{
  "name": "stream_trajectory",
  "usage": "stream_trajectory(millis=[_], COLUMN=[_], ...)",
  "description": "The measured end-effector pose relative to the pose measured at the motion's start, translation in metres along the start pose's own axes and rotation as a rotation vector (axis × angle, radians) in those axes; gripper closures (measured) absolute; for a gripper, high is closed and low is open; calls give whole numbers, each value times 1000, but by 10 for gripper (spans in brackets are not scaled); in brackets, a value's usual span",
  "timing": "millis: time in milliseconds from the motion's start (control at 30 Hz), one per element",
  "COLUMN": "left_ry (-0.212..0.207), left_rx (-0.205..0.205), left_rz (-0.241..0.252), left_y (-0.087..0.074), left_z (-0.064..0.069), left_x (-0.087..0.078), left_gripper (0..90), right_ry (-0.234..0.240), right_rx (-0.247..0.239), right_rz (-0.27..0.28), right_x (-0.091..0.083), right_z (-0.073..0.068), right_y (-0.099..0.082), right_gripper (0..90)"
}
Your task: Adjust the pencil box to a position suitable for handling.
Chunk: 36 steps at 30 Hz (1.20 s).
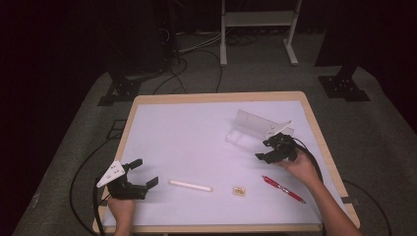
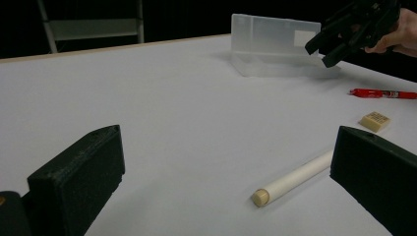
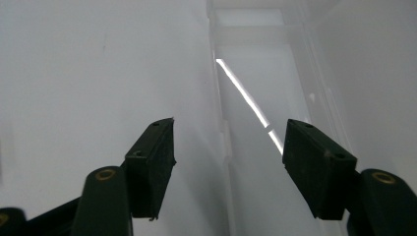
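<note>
A clear plastic case lies open at the table's back right, its lid standing upright. My right gripper hangs open just in front of it. The right gripper view looks down along the case's tray, which lies between the open jaws of my right gripper. Near the front edge lie a white stick, a small tan eraser and a red pen. My left gripper is open at the front left, with the stick just ahead between its jaws, untouched.
The white table mat is bare across its middle and left. The wooden table edge runs along the back. Cables and stand feet sit on the dark floor behind.
</note>
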<state>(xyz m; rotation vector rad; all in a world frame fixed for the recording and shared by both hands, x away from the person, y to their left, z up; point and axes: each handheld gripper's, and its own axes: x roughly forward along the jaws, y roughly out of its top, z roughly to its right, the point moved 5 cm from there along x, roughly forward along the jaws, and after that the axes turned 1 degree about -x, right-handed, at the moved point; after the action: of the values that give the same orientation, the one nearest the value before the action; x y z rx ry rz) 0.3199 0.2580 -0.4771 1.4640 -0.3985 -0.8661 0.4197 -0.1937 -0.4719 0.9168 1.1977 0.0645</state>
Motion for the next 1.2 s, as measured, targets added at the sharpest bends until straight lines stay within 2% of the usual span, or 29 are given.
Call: stream_trajectory(millis=[267, 300, 433, 600, 667, 833, 867, 967, 1000, 1200], left_ry=[1, 2, 4, 5, 6, 4, 4, 4, 4, 5], left_rx=[-6, 0, 4, 3, 3, 4, -2, -11, -9, -10], left_rz=[14, 10, 4, 5, 5, 7, 14, 23, 21, 22], left_y=[0, 0, 0, 0, 0, 0, 0, 0, 0, 0], left_z=[0, 0, 1, 1, 1, 0, 0, -1, 0, 0], left_x=[-1, -1, 0, 0, 0, -1, -1, -2, -3, -2], left_gripper=[0, 0, 0, 0, 0, 0, 0, 0, 0, 0], right_ry=[-9, -4, -5, 0, 15, 3, 0, 10, 10, 7], right_rx=[-10, -9, -16, -19, -27, -56, -76, -76, -95, -104], right_rz=[-41, -44, -57, -96, -102, -115, -115, -112, -108, -106], right_x=[12, 14, 18, 24, 26, 28, 28, 29, 29, 30], right_z=[1, 2, 3, 4, 4, 2, 2, 0, 1, -1], right_y=[5, 6, 6, 1, 0, -1, -1, -1, -1, 0], right_gripper=[443, 481, 523, 615, 656, 753, 781, 832, 839, 850])
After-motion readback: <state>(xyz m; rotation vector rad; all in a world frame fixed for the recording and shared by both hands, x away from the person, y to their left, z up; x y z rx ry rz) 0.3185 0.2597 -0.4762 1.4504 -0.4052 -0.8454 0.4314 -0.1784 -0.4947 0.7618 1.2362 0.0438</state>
